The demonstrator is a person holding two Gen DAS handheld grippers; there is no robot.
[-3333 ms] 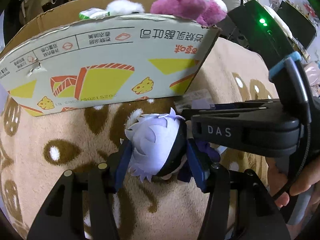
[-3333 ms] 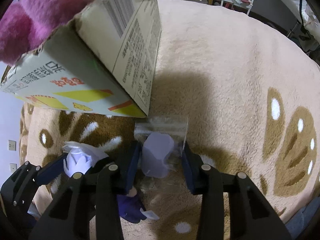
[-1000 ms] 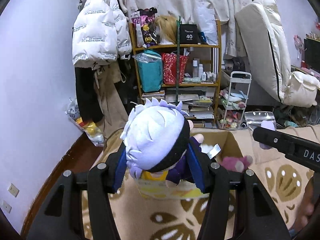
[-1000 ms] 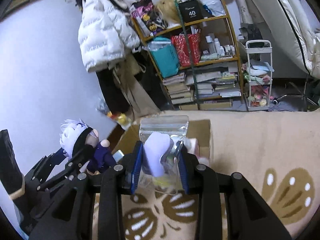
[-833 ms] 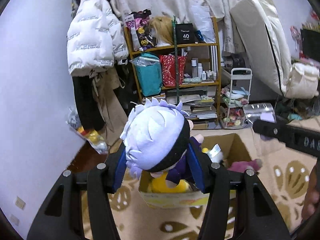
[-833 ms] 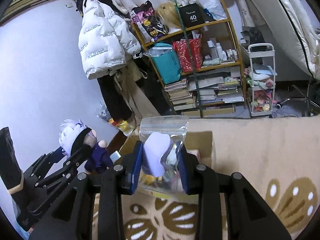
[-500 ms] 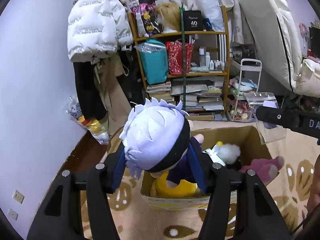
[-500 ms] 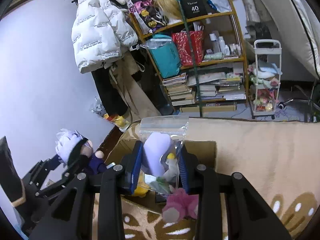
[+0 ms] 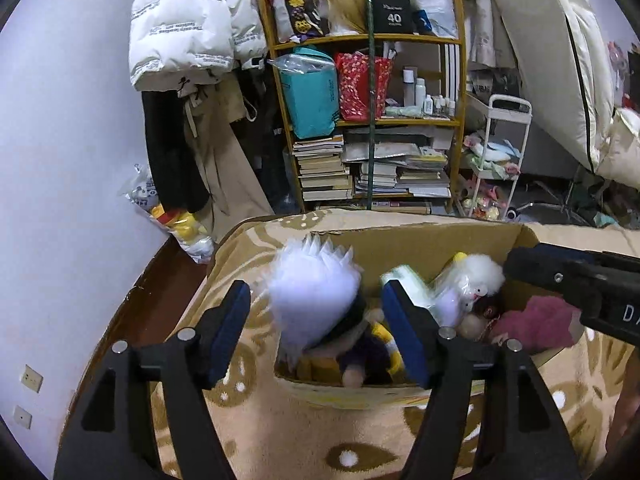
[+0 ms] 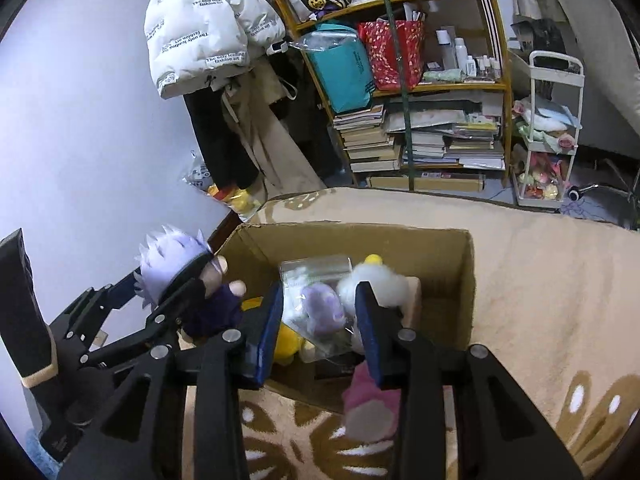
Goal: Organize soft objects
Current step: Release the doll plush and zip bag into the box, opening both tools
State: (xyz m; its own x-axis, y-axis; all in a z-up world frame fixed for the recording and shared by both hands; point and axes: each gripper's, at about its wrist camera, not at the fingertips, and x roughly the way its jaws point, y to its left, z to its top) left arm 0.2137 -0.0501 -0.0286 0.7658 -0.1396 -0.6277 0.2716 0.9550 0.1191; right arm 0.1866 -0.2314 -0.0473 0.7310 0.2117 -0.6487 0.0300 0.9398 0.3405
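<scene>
Left wrist view puts the plush doll (image 9: 320, 316), white-haired and dark-clothed, blurred between the pads of the left gripper (image 9: 316, 296). The jaws are spread wide with a clear gap on either side, so nothing grips it. It hangs over the cardboard box (image 9: 420, 240), at about 7 o'clock of the box's opening, with its legs already below the near rim. In the right wrist view a clear zip bag (image 10: 316, 300) holding a small purple plush lies between the pads of the right gripper (image 10: 319, 296), toward the box's centre. Whether those pads pinch the bag or have let go I cannot tell (the film hides any contact). The step in hand looks like the drop-off of both items. To do it well, each gripper should stay above the opening, away from the walls, until its item lies inside, then rise straight up so that no pad snags hair or film. The doll is close to the near wall and could catch on the rim, so a nudge toward 12 o'clock would help. The box already holds a white fluffy toy (image 10: 380, 284) at 1 o'clock, a yellow toy (image 10: 288, 340) at 8 o'clock and a pink plush (image 10: 368, 396) draped over the near edge at 5 o'clock. The box stands on a tan patterned blanket (image 10: 540, 280).
</scene>
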